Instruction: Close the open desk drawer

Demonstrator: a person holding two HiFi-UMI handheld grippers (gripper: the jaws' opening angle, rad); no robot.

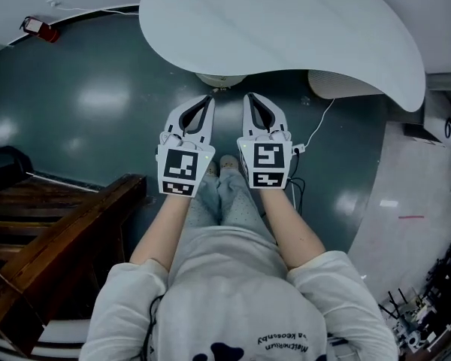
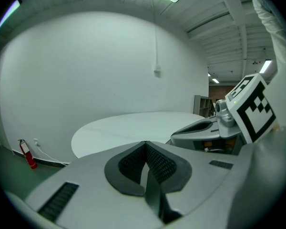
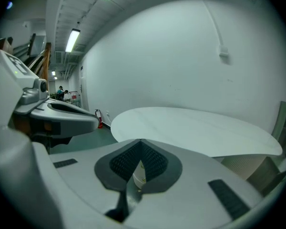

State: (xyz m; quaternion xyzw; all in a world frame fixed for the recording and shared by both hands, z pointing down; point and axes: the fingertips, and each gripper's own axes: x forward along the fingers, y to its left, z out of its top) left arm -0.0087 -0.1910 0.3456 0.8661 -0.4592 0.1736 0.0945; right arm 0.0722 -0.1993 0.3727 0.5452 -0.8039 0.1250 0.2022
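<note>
Pale grey shirt (image 1: pixel 233 292) of the person fills the bottom of the head view, w/ both bare forearms (image 1: pixel 165 232) reaching fwd. Left gripper (image 1: pixel 208 98) and right gripper (image 1: pixel 249 96) are held side by side at approx. the same height, close but not touching. Their tips point toward the white table (image 1: pixel 286 21). Each shows its marker cube (image 1: pixel 182 170) face-up to the camera.

Left gripper view: jaws closed tip to tip. The dark ribbed pads (image 2: pixel 163 165) leave only a small teardrop gap below the tips, nothing gripped. Right gripper view: same, tips together and nothing held. A pale bit of background shows thru the gap.

Under the grippers are jeans (image 1: pixel 218 201) and shoes (image 1: pixel 222 164) on a dark teal floor (image 1: pixel 98 104).

Wooden desk (image 1: pixel 68 224) sits at lower left of the head view, on the person's left, well apart from both grippers. It is dark brown, its top edge running diagonally. Can't tell which part of it is the drawer.

Red fire extinguisher (image 1: pixel 39 28) is at far upper left, at the floor's edge. A white cable (image 1: pixel 316 130) runs over the floor just right of the right gripper.
</note>
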